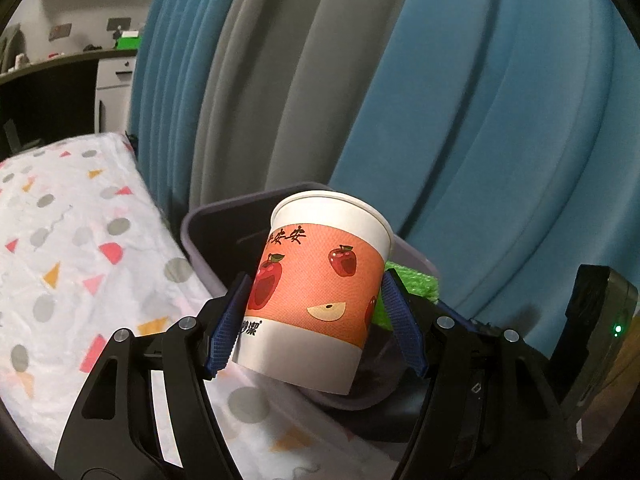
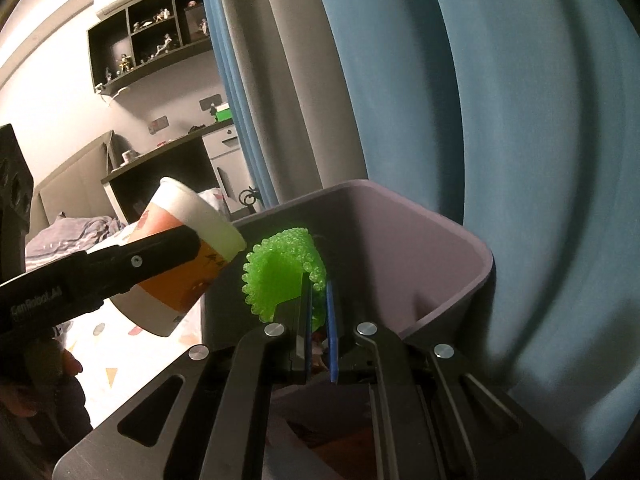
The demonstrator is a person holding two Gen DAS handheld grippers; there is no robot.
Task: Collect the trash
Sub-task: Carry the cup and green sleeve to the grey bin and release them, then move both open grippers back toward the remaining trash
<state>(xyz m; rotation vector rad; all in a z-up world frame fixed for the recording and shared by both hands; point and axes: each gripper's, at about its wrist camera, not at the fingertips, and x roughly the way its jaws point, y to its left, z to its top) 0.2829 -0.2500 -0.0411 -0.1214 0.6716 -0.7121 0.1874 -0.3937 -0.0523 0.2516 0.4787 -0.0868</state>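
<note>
cup (image 1: 316, 292) between left jaws | green foam (image 2: 284, 276) in right jaws | over bin (image 2: 400, 240)

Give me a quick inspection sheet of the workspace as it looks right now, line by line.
Surface: patterned bedsheet beside the bin.
Job's things: paper cup with apple print; green foam piece; grey bin, open, both items over it.
Clutter: nothing seen on the sheet.
Grippers: left gripper clamps the cup; right gripper nearly shut, pinching the foam.
Cables: nothing seen.
Surroundings: blue and grey curtains; wall shelf with figurines; desk behind.
</note>
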